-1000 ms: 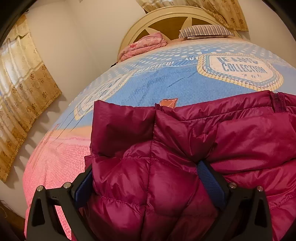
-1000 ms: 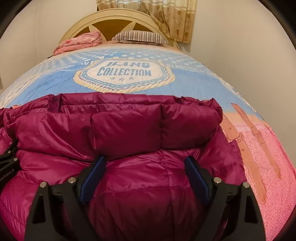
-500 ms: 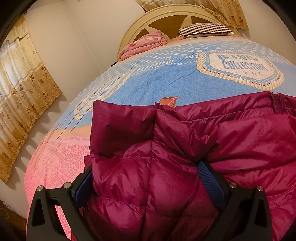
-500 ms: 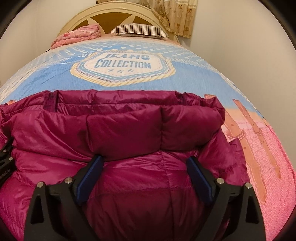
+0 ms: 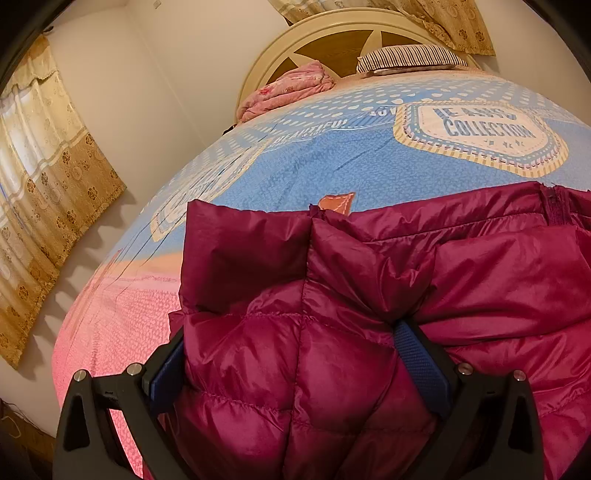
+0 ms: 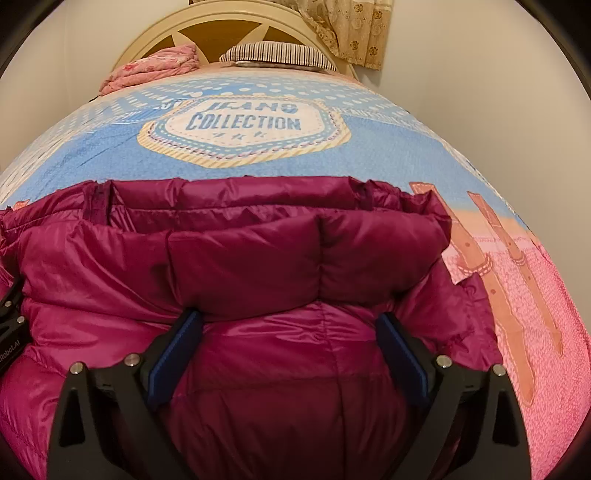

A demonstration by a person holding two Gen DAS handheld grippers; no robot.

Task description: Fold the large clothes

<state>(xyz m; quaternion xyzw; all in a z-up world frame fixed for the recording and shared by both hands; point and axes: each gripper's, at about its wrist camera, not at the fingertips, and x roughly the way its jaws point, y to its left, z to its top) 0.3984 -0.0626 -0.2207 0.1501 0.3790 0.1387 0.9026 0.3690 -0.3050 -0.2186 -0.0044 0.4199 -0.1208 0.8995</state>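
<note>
A magenta puffer jacket (image 5: 461,280) lies folded on the bed, its collar edge and zip toward the headboard. My left gripper (image 5: 291,332) stands over the jacket's left end, jaws spread wide, with the puffy fabric swelling up between the blue pads (image 5: 419,363). My right gripper (image 6: 288,315) stands over the jacket (image 6: 258,258) at its right end, jaws also wide, and padding bulges between its pads (image 6: 173,354) without being pinched. The left gripper's black body (image 6: 11,321) shows at the left edge of the right wrist view.
The bed cover (image 6: 388,155) is blue with a "Jeans Collection" badge and pink near the foot. A striped pillow (image 6: 277,55) and a pink bundle (image 6: 155,68) lie by the headboard (image 5: 332,33). Curtains (image 5: 48,177) hang left; a wall (image 6: 498,92) stands right.
The right gripper's jaws have spread a little wider and its view has tipped slightly down toward the jacket. The left gripper and the jacket have stayed where they were.
</note>
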